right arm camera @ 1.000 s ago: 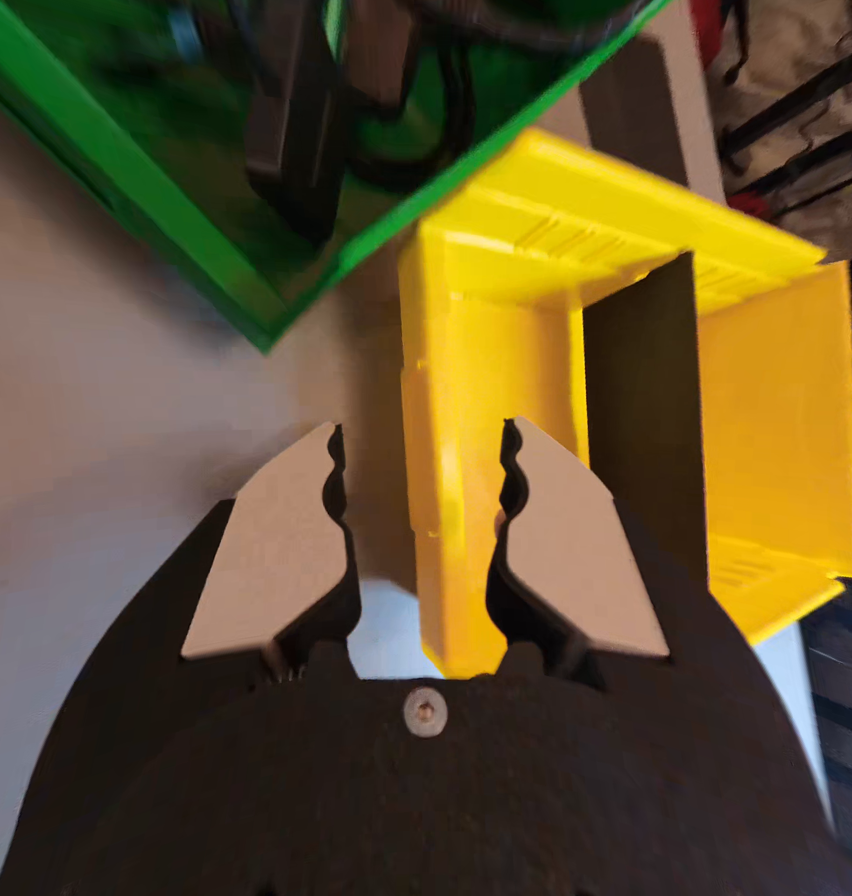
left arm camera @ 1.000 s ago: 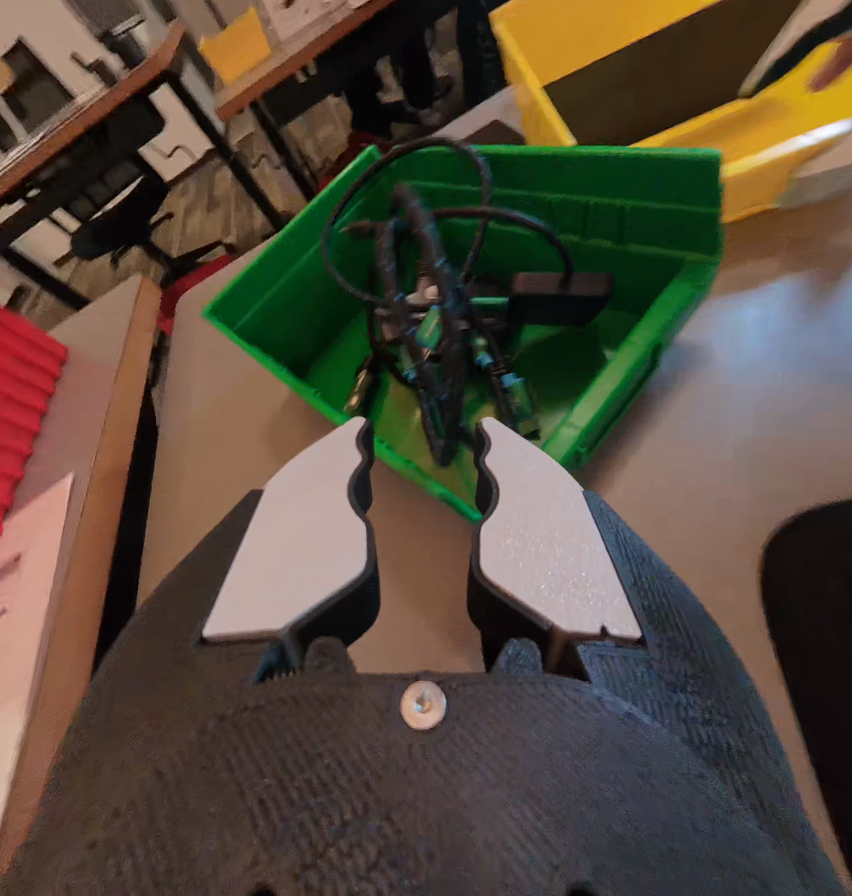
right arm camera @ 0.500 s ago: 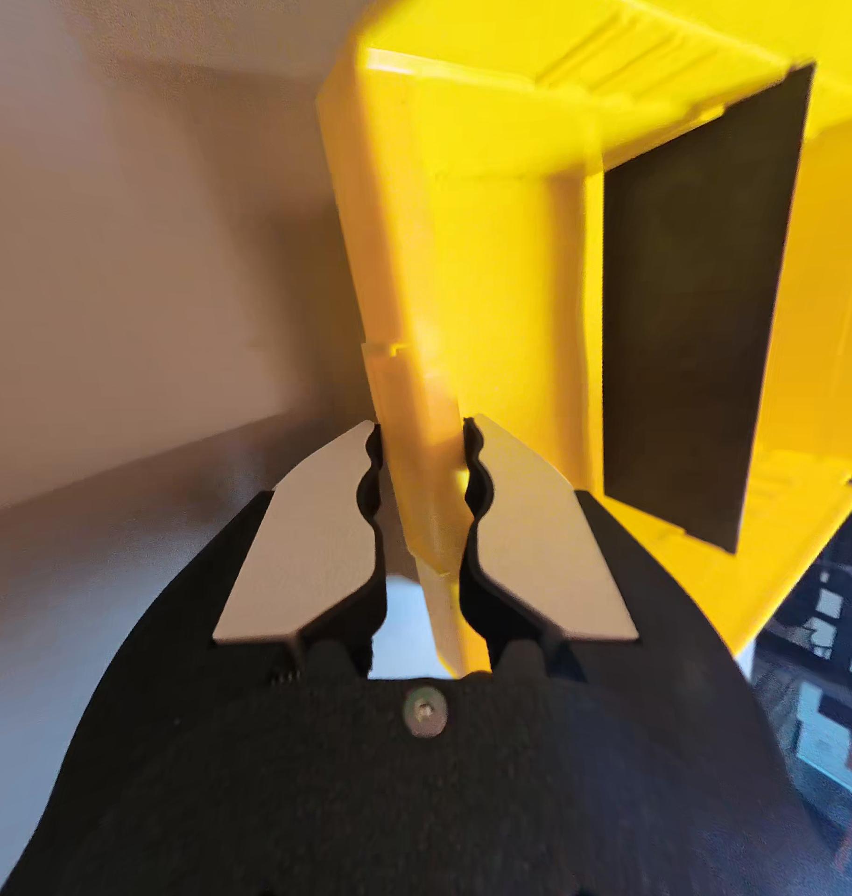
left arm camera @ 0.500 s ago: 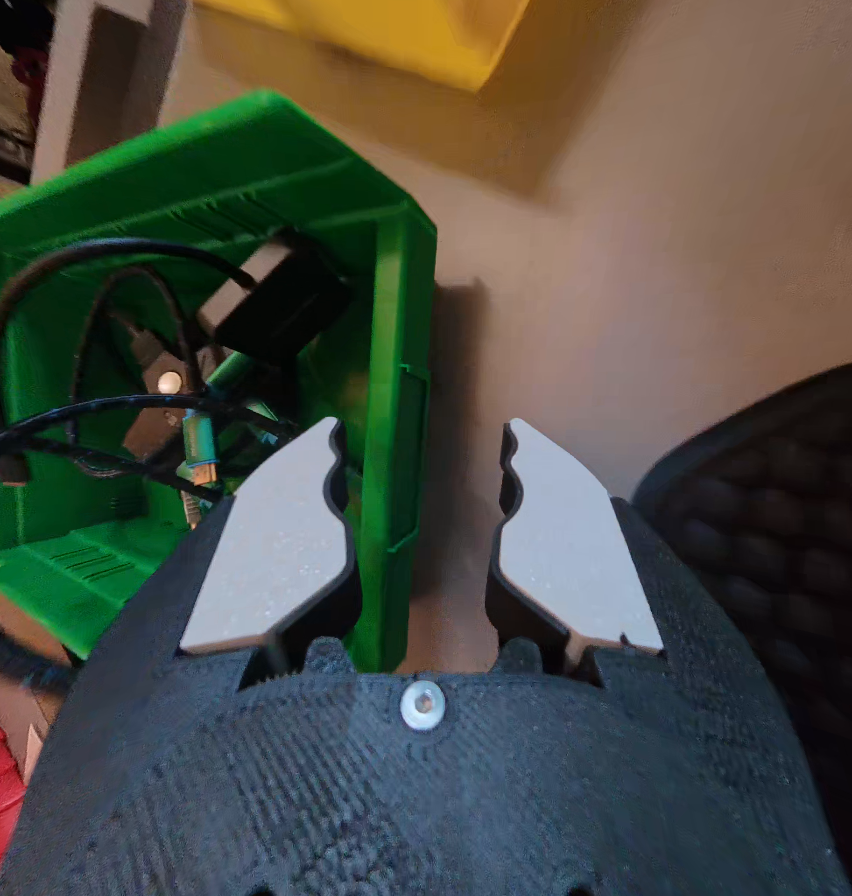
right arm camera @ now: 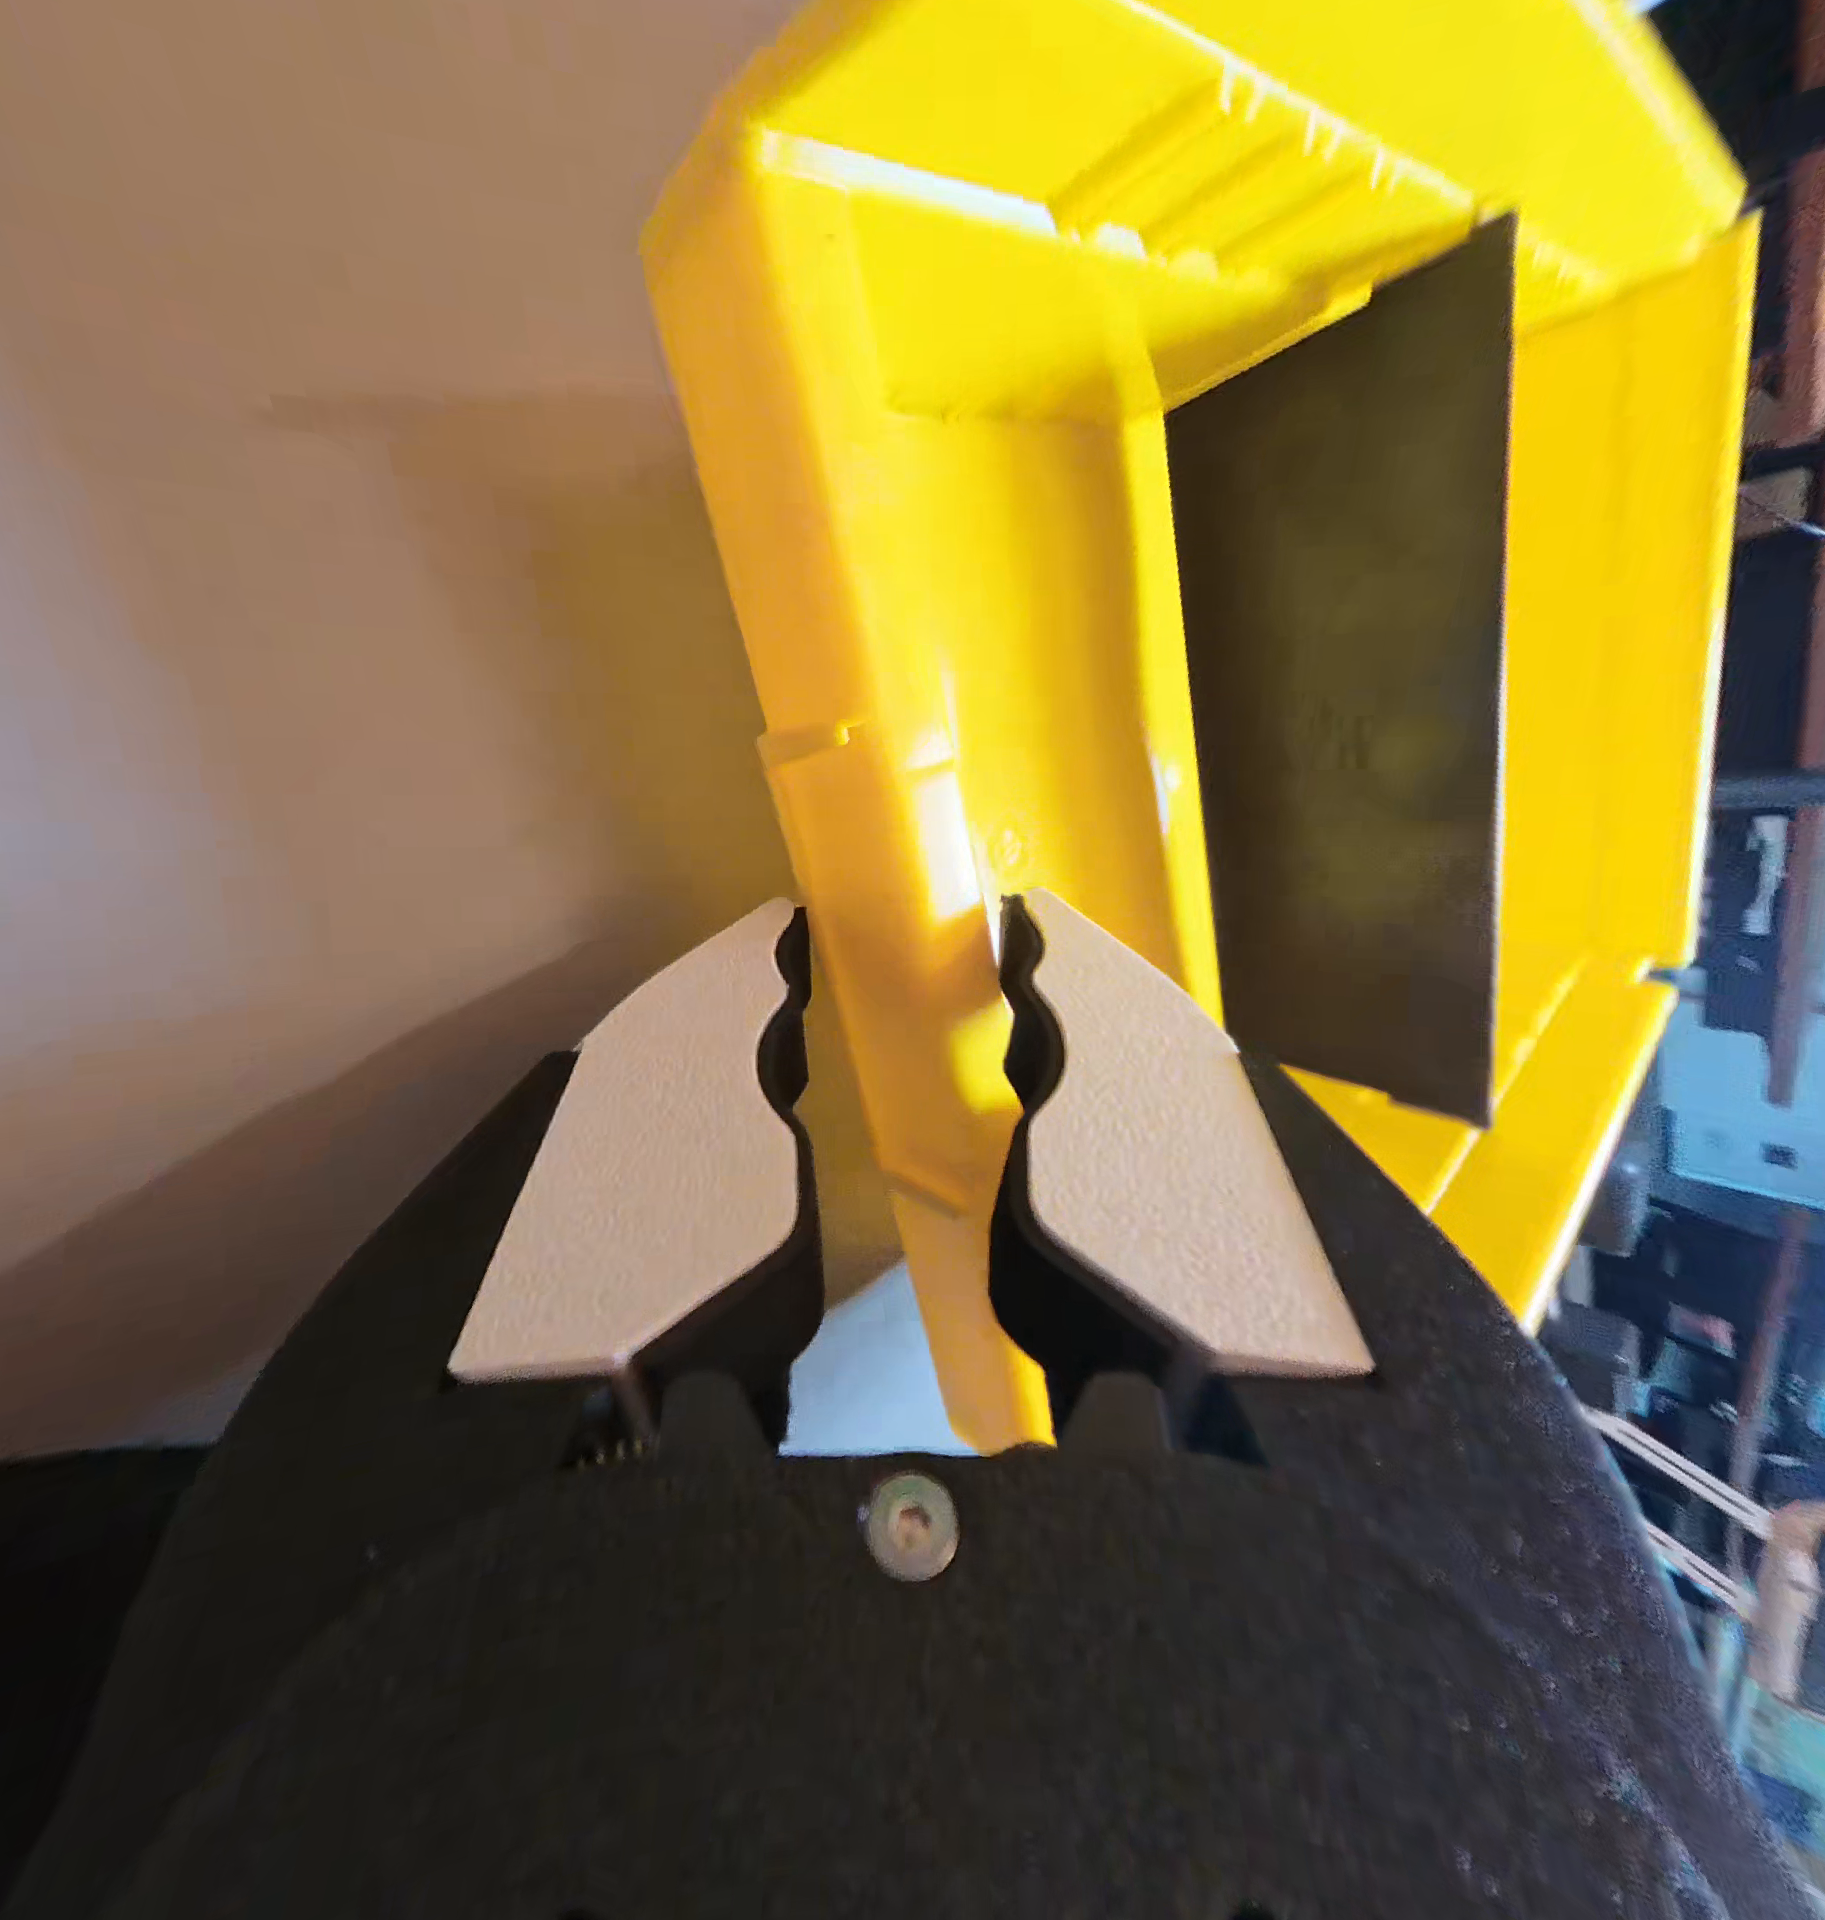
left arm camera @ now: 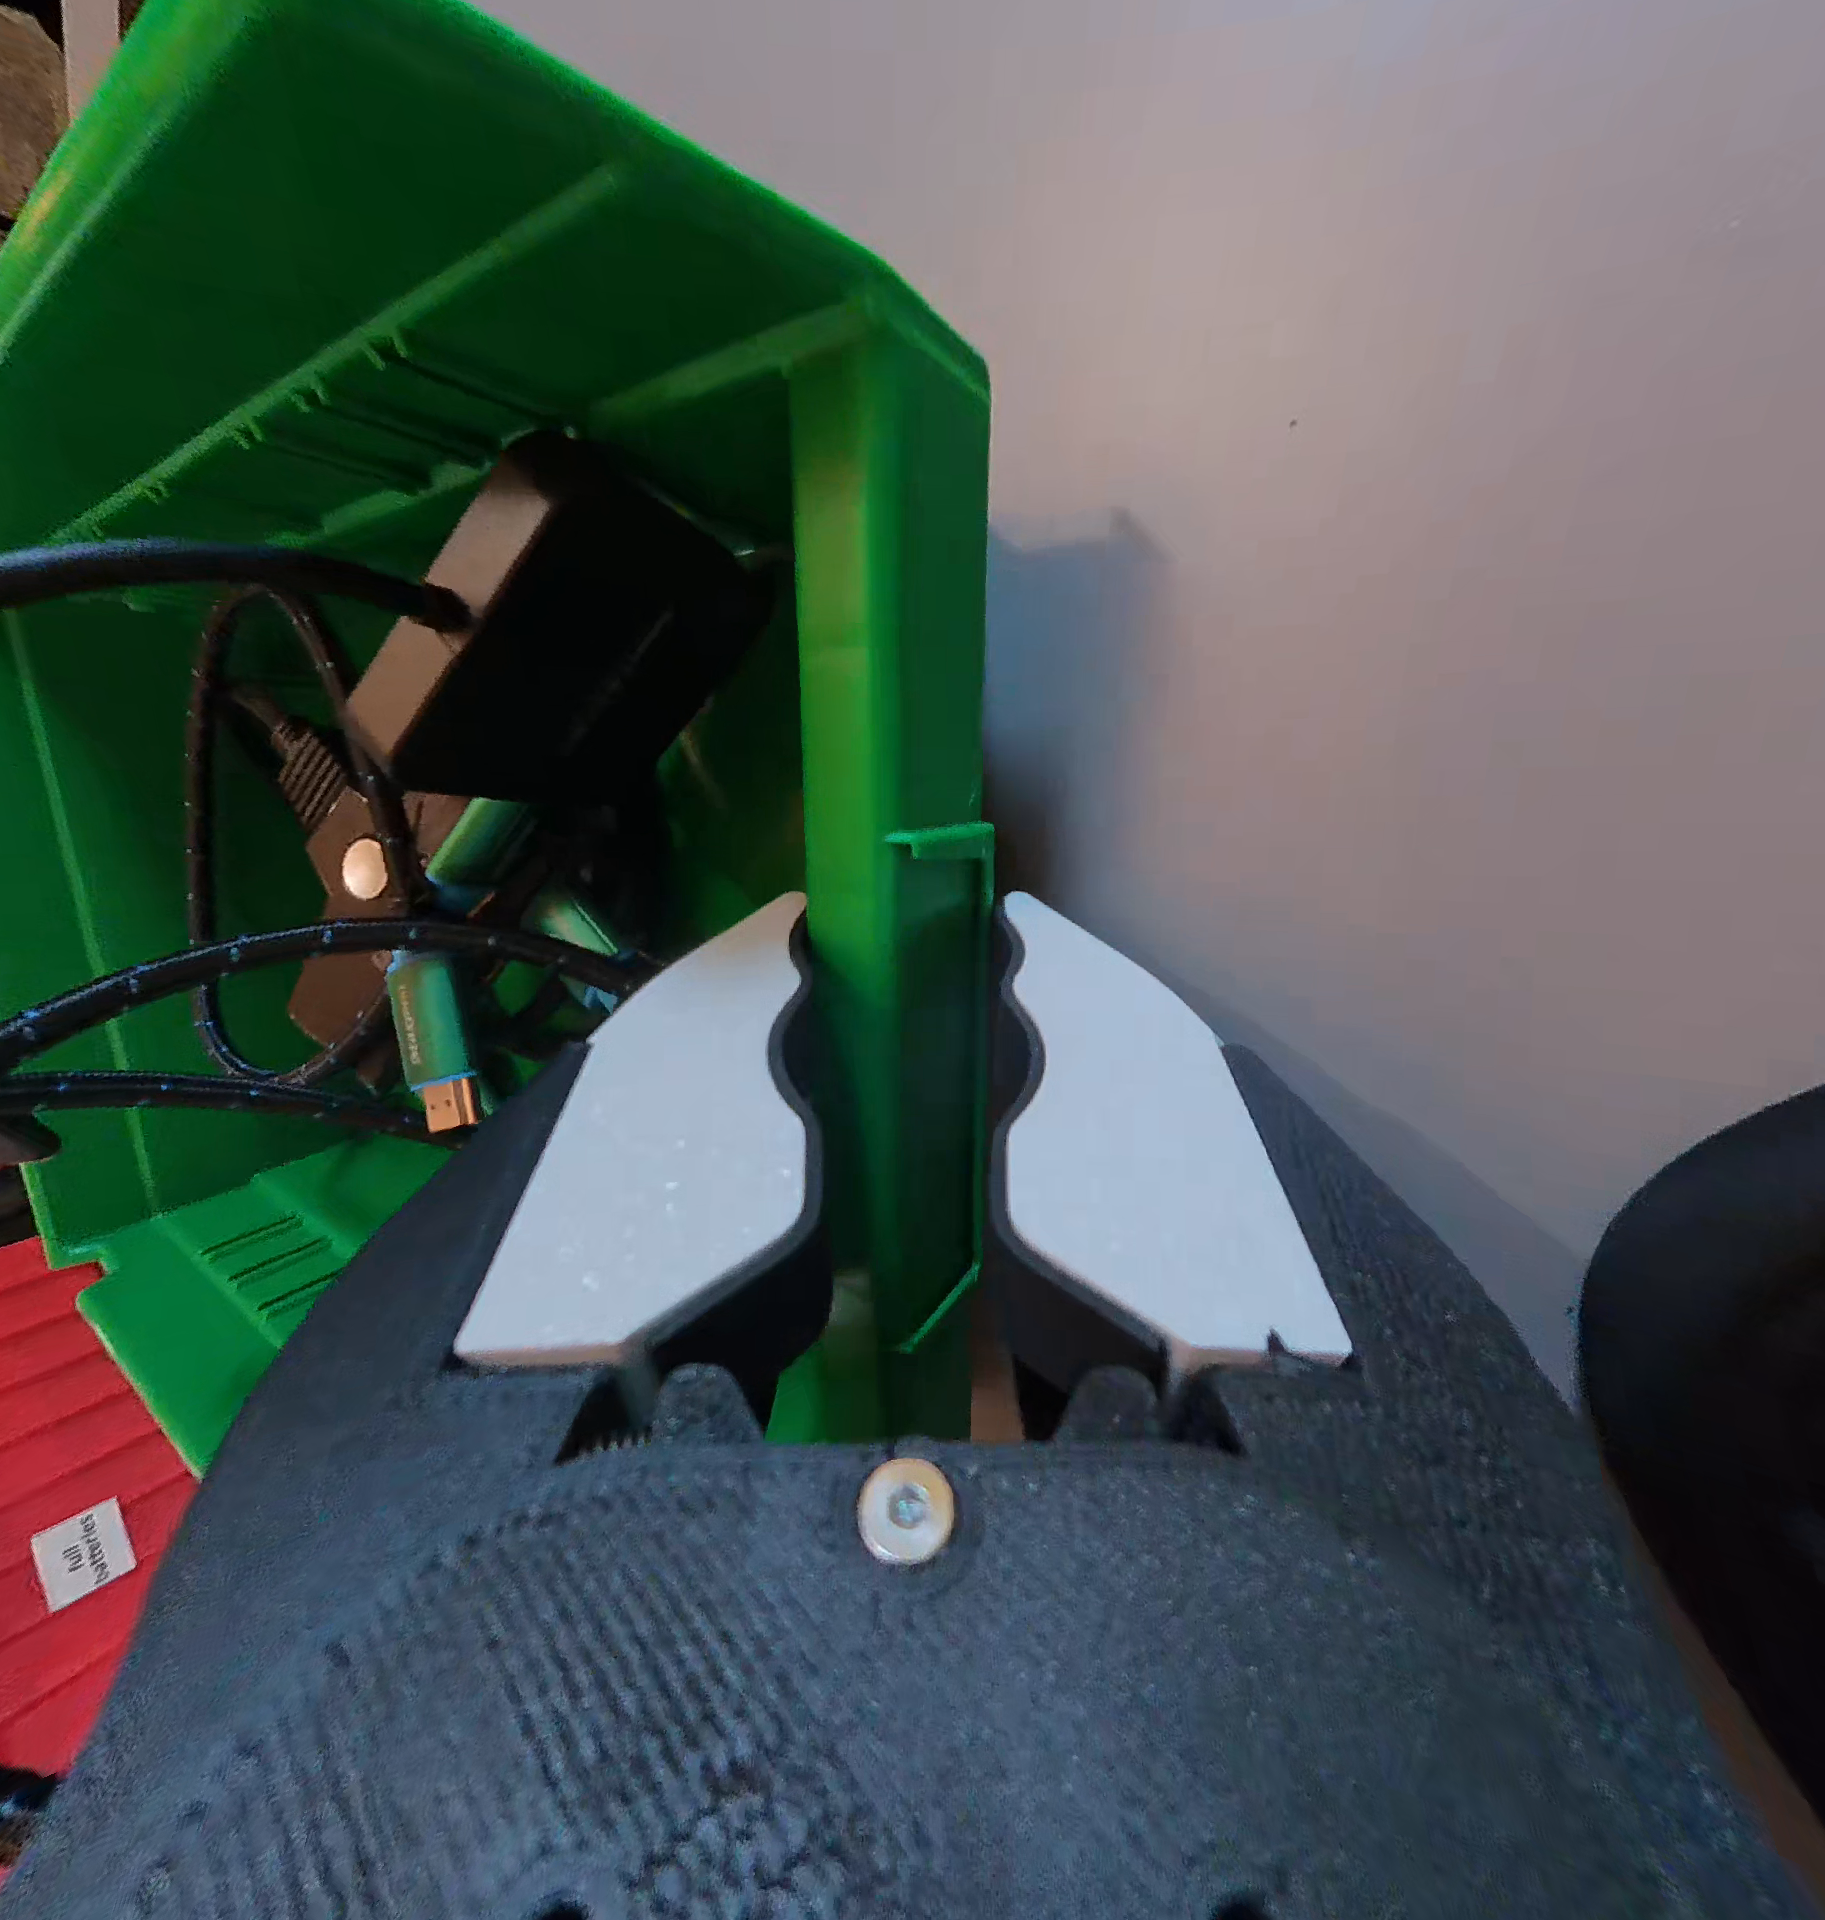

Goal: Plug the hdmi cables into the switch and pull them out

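A green bin (left arm camera: pixel 388 343) holds a black HDMI switch box (left arm camera: pixel 565 644) and a tangle of black braided HDMI cables (left arm camera: pixel 264 956), one with a green plug (left arm camera: pixel 430 1039). My left gripper (left arm camera: pixel 900 925) is shut on the green bin's side wall (left arm camera: pixel 887 727). In the right wrist view, my right gripper (right arm camera: pixel 903 920) is shut on the side wall (right arm camera: pixel 887 810) of a yellow bin (right arm camera: pixel 1251 343), which has a dark flat panel (right arm camera: pixel 1344 644) inside. The cables' far ends are hidden.
Both bins rest on a beige tabletop (left arm camera: pixel 1407 520). A red ribbed bin with a white sticker (left arm camera: pixel 35 1455) lies left of the green bin. A black rounded object (left arm camera: pixel 1760 1351) is at the right. Cluttered shelving (right arm camera: pixel 1781 1039) shows beyond the yellow bin. About 45 cm separates my left fingertips from my right.
My left gripper swung to the green bin's side wall and closed on it. My right gripper closed on the yellow bin's wall about half a second ago and still holds it.
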Tool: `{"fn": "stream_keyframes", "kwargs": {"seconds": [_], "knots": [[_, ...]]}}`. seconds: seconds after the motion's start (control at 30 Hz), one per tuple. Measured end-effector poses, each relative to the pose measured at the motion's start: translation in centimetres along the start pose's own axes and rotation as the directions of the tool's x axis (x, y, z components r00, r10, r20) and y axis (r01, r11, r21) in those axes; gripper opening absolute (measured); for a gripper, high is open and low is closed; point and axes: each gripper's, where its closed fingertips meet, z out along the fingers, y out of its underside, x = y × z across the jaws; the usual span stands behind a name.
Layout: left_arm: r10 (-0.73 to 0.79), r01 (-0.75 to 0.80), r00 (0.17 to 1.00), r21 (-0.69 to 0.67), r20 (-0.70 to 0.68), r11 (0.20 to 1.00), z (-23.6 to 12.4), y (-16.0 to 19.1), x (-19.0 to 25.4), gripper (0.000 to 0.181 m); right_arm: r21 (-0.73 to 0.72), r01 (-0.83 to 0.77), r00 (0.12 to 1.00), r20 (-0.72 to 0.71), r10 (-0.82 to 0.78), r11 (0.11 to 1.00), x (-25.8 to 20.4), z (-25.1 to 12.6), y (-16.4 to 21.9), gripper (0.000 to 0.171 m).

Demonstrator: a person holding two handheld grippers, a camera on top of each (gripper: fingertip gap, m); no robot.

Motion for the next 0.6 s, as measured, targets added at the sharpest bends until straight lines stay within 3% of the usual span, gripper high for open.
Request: {"fn": "stream_keyframes", "kwargs": {"seconds": [0.37, 0.6], "knots": [[-0.01, 0.012, 1.0, 0.088, -0.021, 0.996, 1.3, -2.2, -0.6, 0.03, -0.007, 0.191, 0.975, -0.117, -0.191, 0.981, 9.2, 9.2, 0.7, 0.033], [0.003, -0.006, 1.0, 0.098, 0.03, 0.995, 3.8, -3.3, -3.5, 0.03, 0.083, 0.094, 0.99, -0.114, -0.085, 0.992, 11.1, 10.1, -2.5, 0.041]]}}
